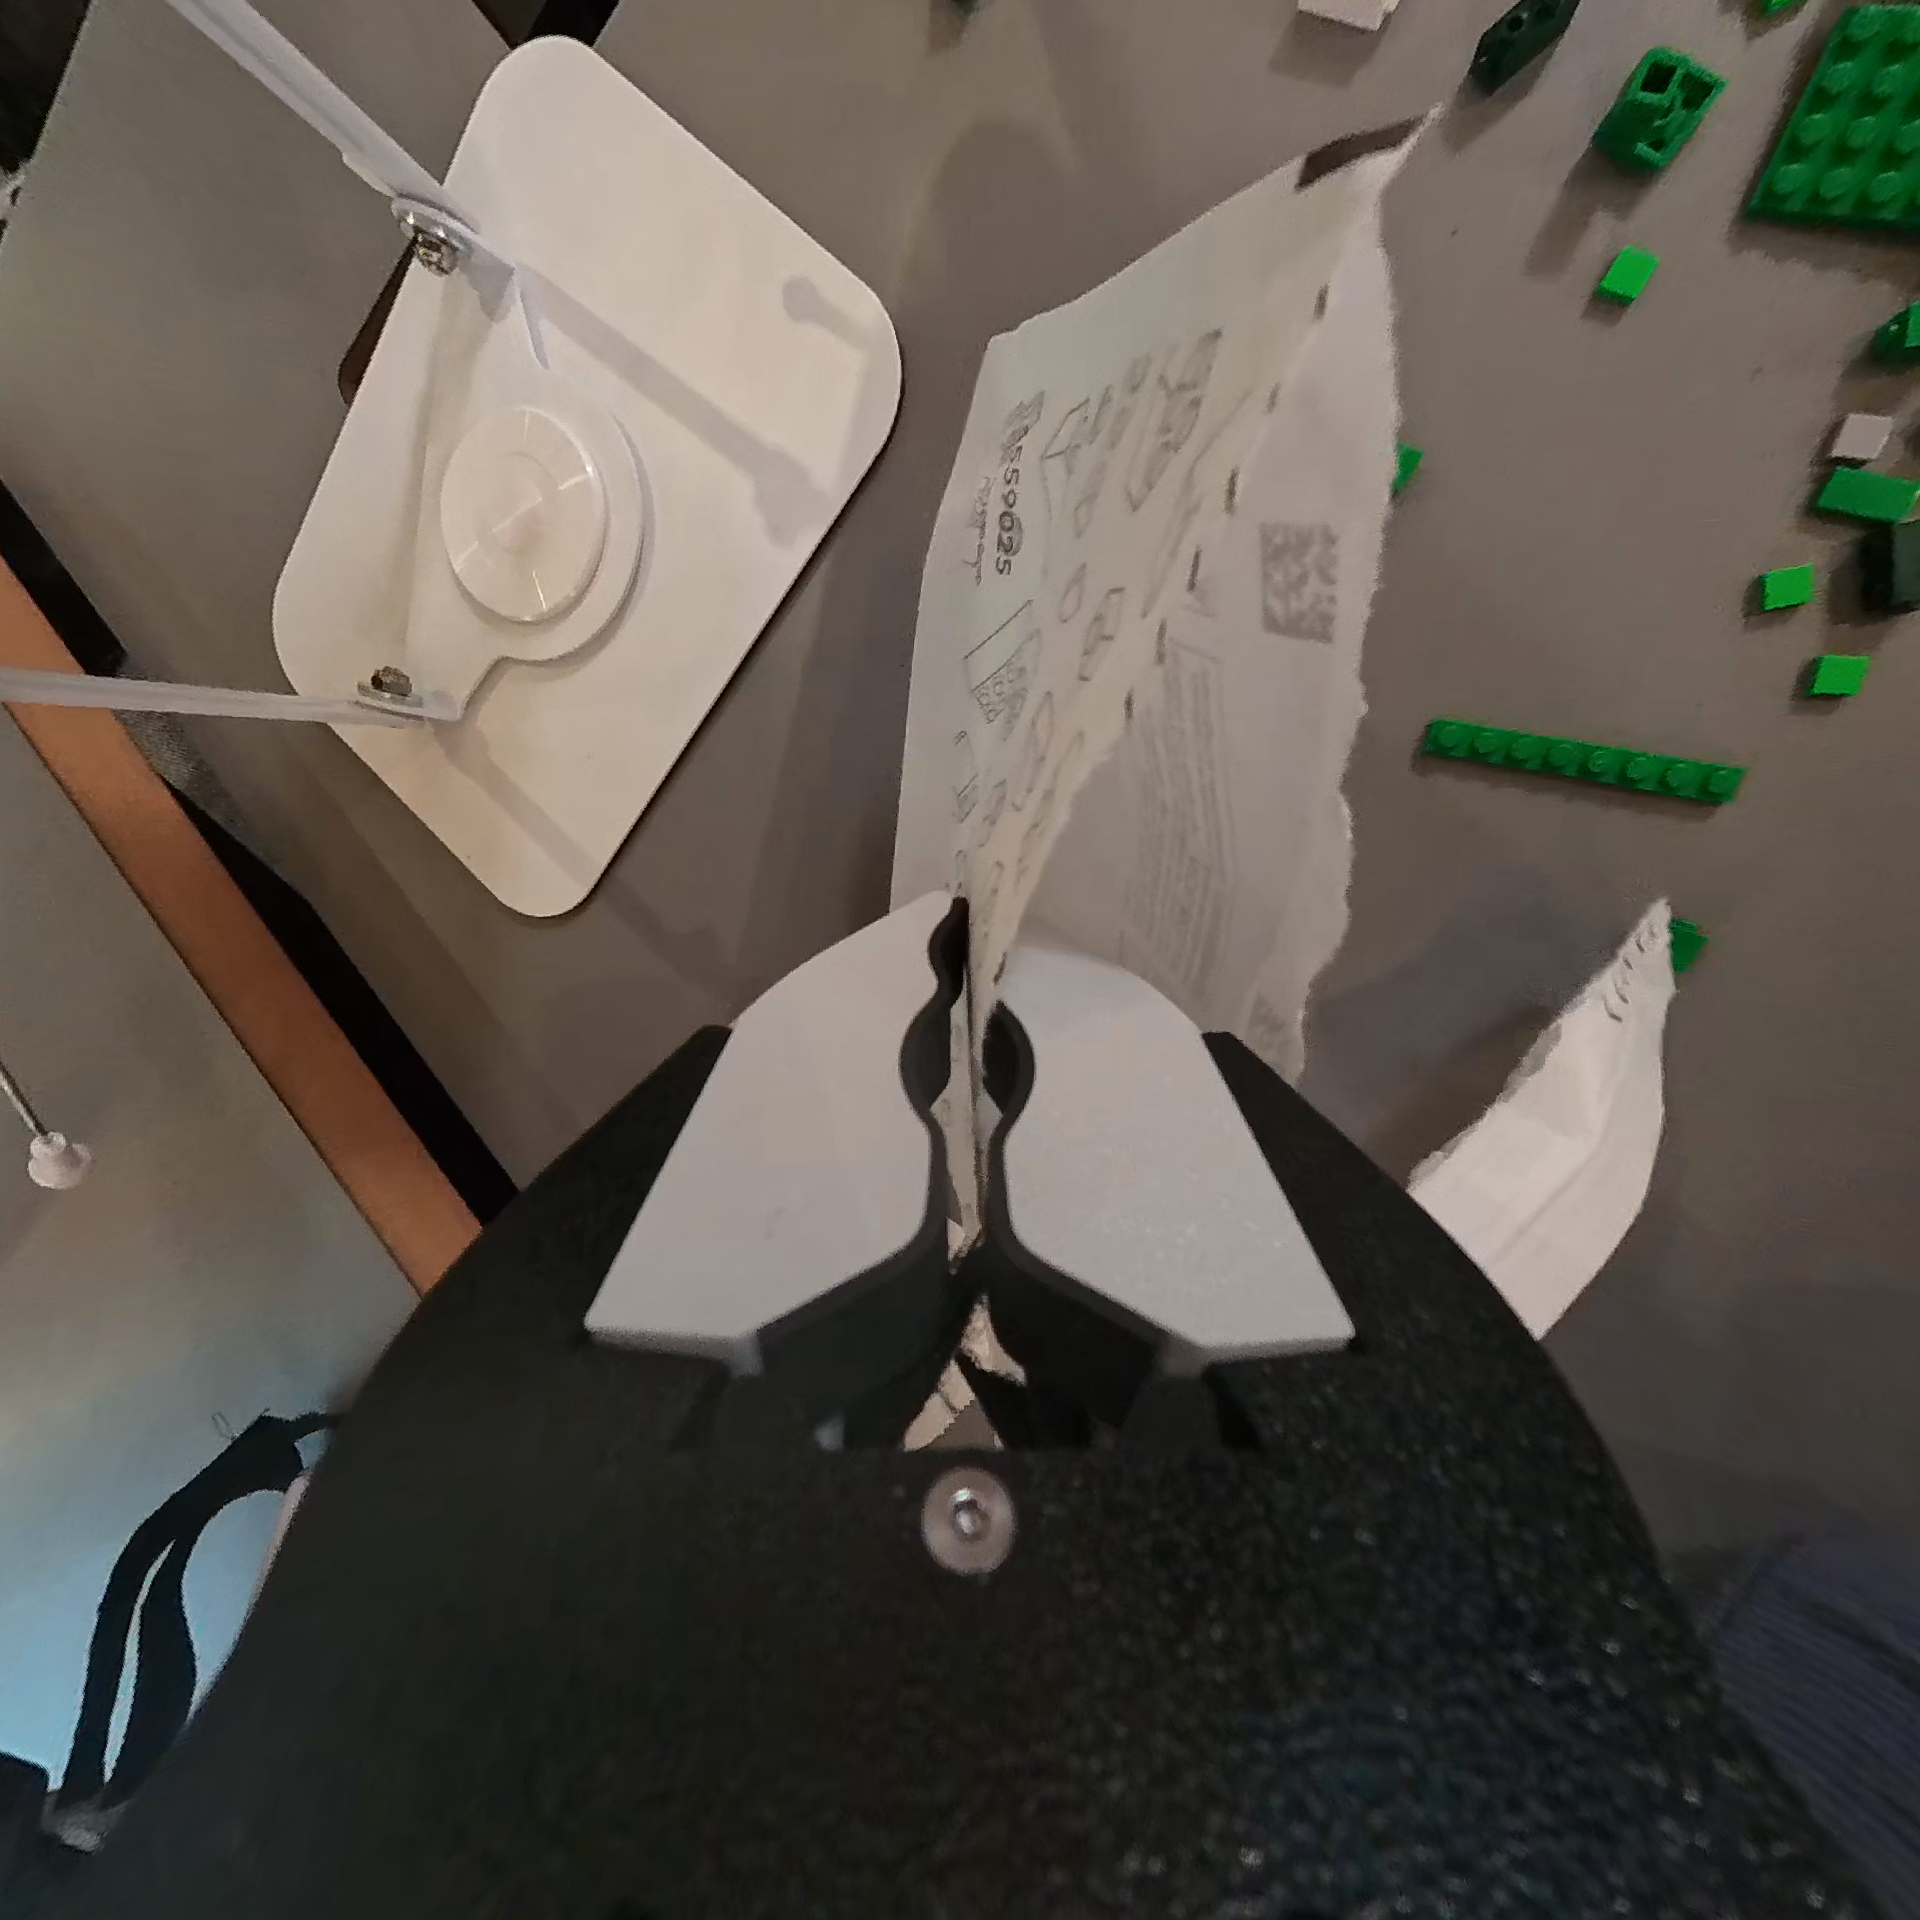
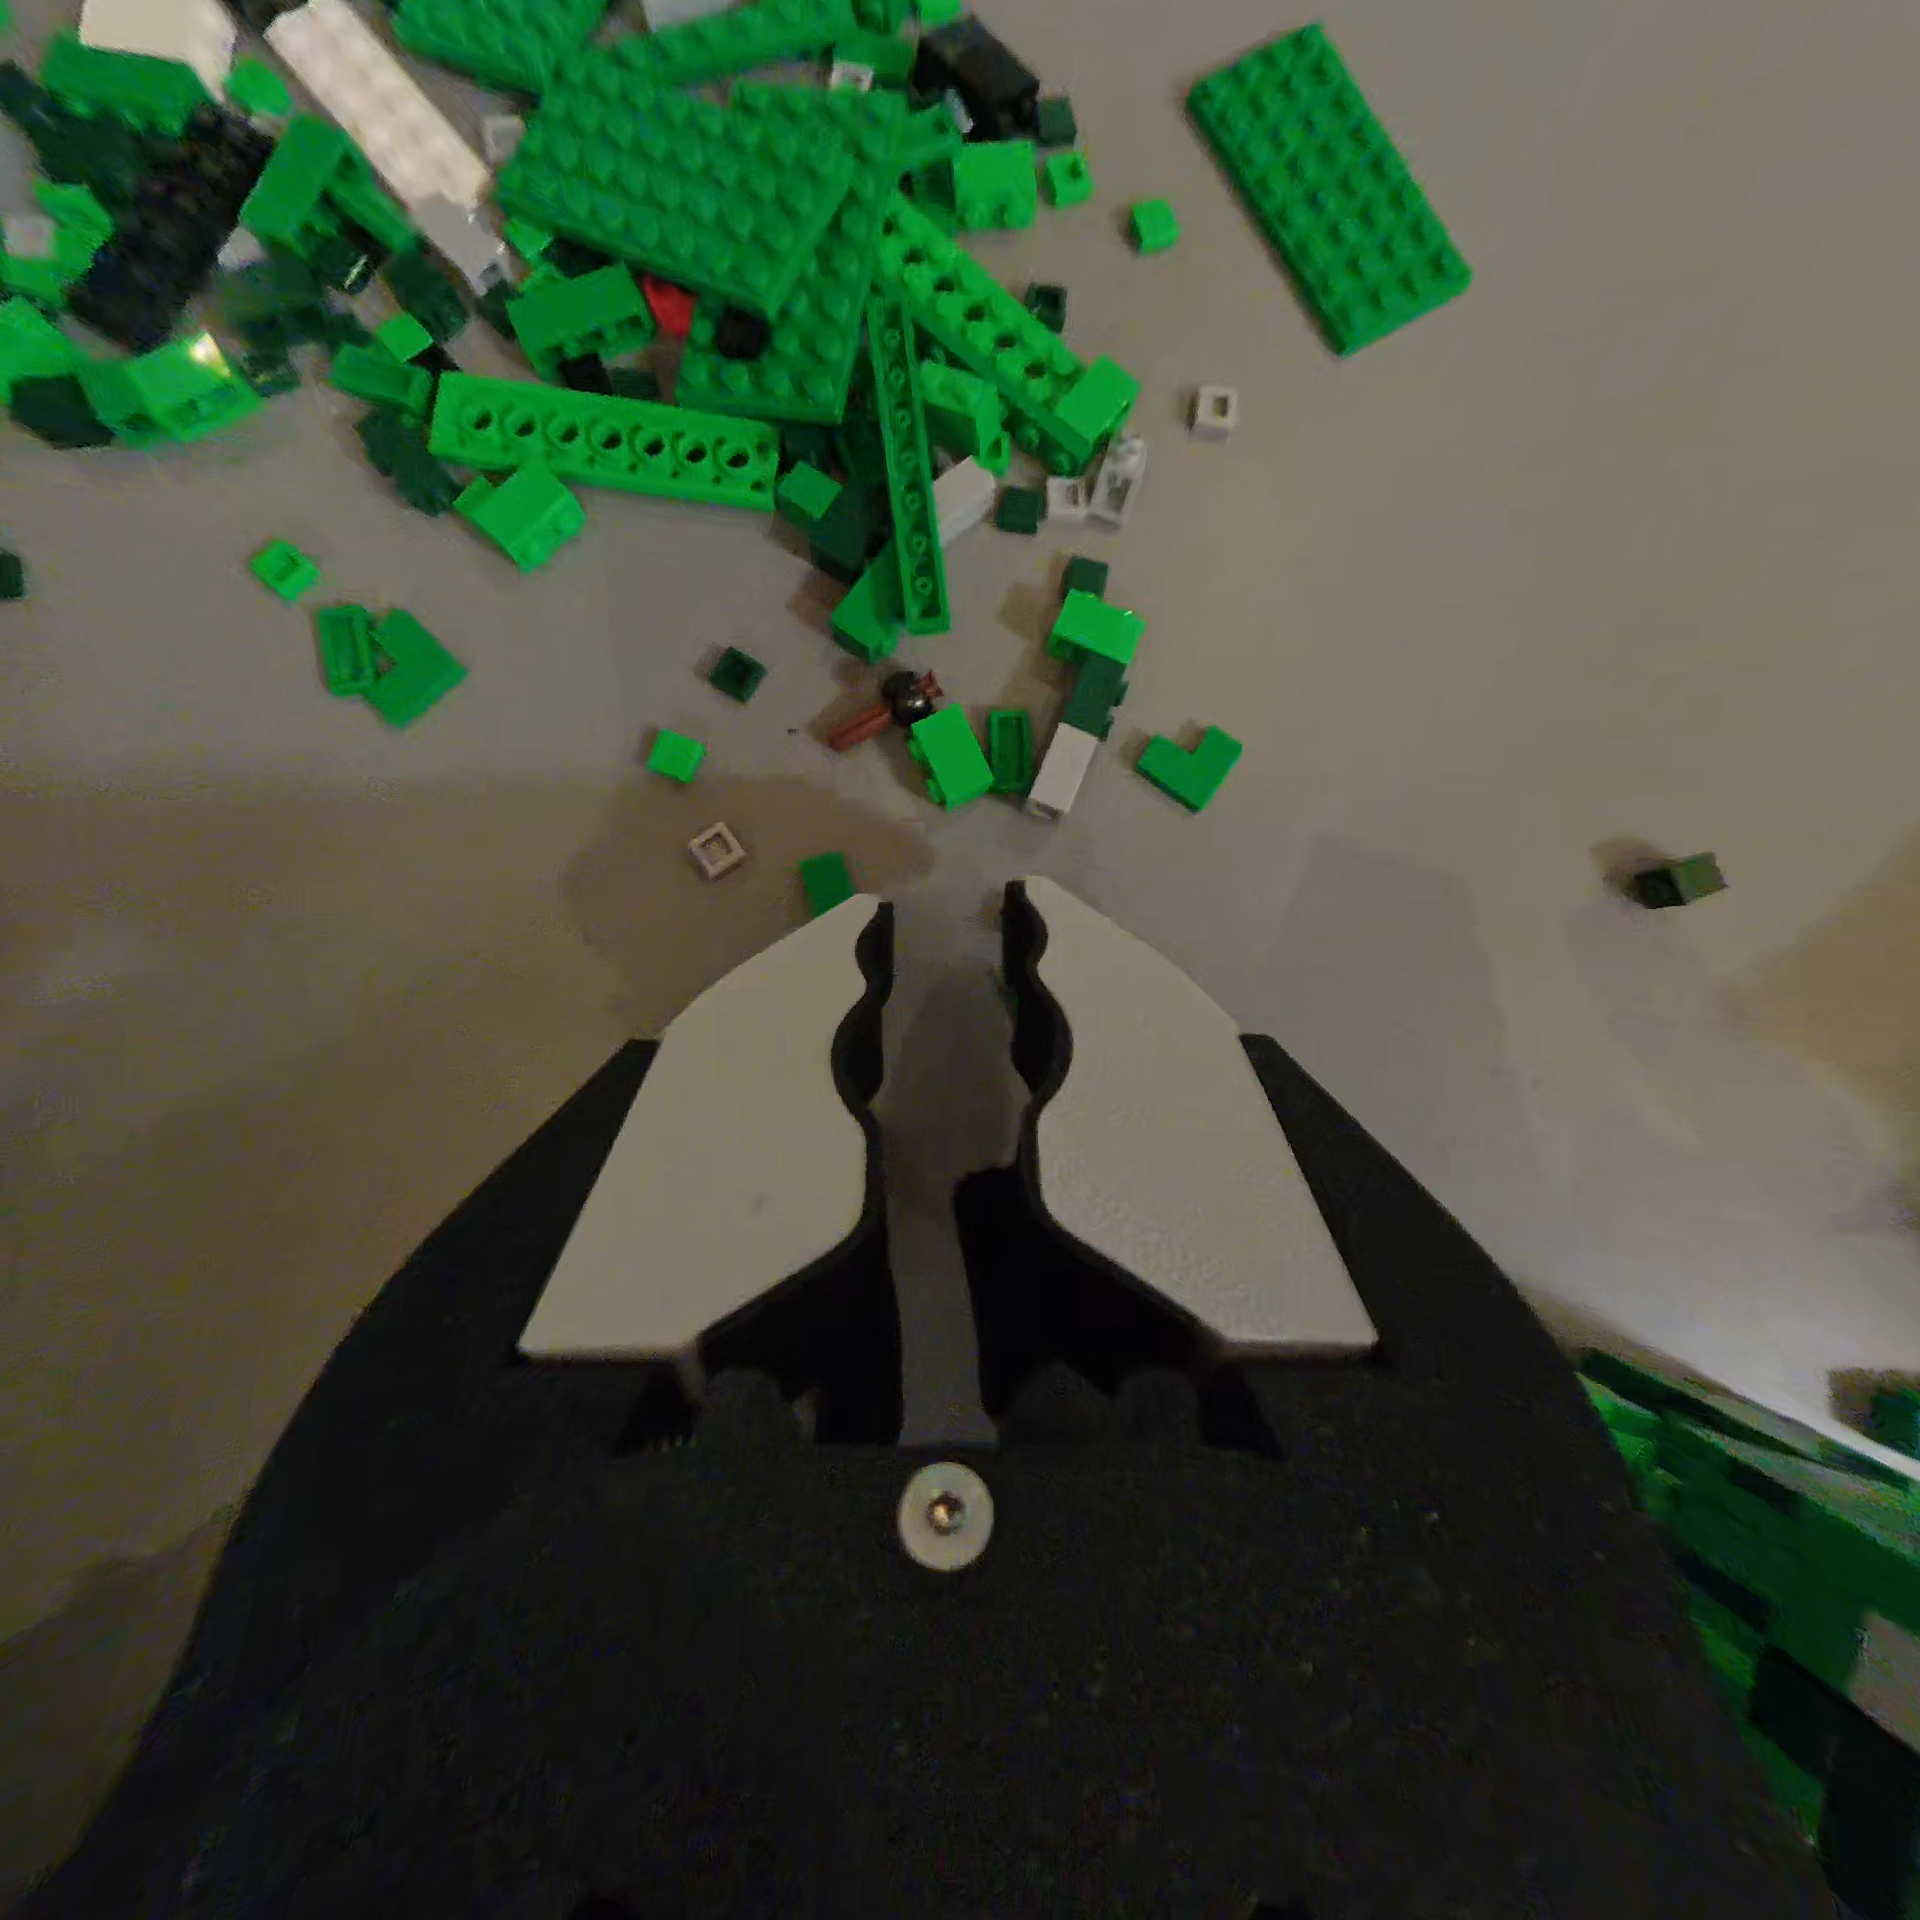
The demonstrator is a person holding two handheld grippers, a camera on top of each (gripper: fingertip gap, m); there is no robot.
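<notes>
- The left gripper (image 1: pixel 971 940) has its jaws pressed together on the torn white paper bag (image 1: pixel 1143 623), which stands up ahead of the jaws, above the grey desk (image 1: pixel 727 208).
- The bag has ragged edges and the jaws hold only a thin strip; I judge it could tear more or slip out if pulled.
- Left of these jaws sits a white stand base (image 1: pixel 727 395); a swing of the bag might brush it.
- The right gripper (image 2: pixel 945 904) has its jaws apart and holds nothing.
- Ahead of them lies a pile of green bricks (image 2: pixel 675 260); a small green brick (image 2: pixel 826 881) is just beside the left tip and could be knocked away.
</notes>
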